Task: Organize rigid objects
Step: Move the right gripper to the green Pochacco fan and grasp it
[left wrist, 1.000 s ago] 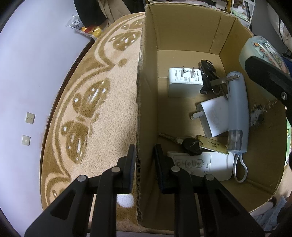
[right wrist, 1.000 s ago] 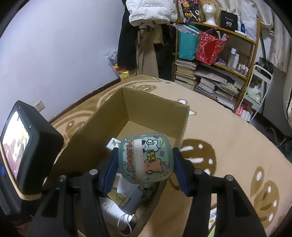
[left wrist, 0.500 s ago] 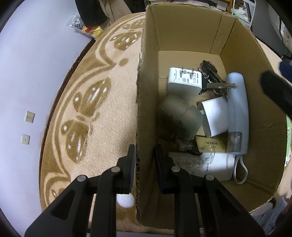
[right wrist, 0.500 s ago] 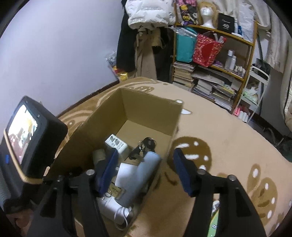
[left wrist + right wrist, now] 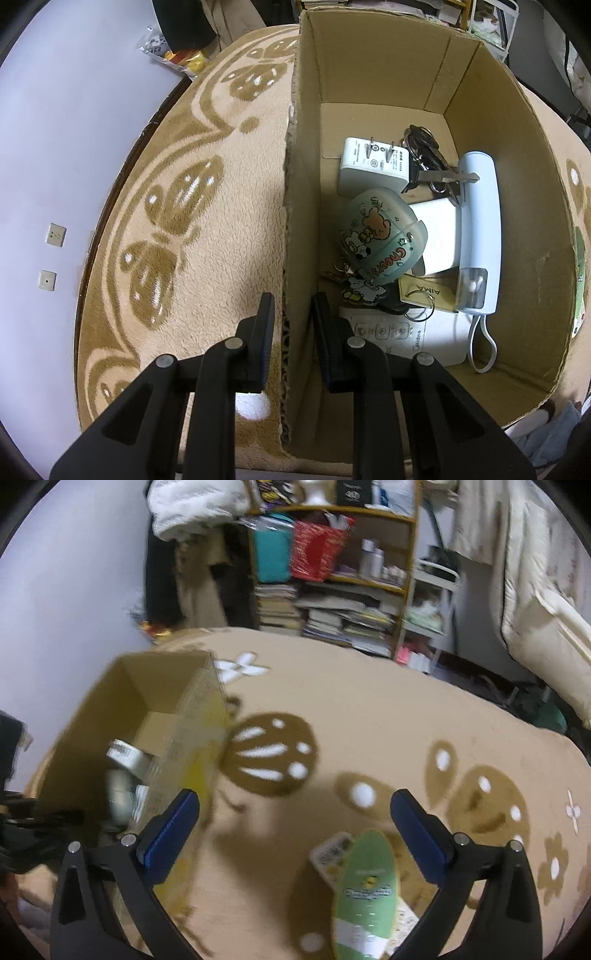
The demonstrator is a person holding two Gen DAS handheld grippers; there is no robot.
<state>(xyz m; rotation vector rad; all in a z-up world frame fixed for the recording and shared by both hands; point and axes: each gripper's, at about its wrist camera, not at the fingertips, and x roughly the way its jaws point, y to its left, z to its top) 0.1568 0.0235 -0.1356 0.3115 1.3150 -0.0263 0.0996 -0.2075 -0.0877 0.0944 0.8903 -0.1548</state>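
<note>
Box (image 5: pixel 373 70) sits on patterned beige carpet (image 5: pixel 369 716).

The right tool (image 5: pixel 294 810) hangs wide open and empty over the tan patterned carpet (image 5: pixel 369 716). A green oval pack (image 5: pixel 365 893) lies on the carpet between its fingers, atop a white card. The cardboard box (image 5: pixel 192 731) stands to the left, its contents blurred.

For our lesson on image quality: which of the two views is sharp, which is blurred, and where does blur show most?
Left wrist view: sharp, the Cheers case and charger print legible. Right wrist view: motion-blurred, worst on the cardboard box and green package.
</note>
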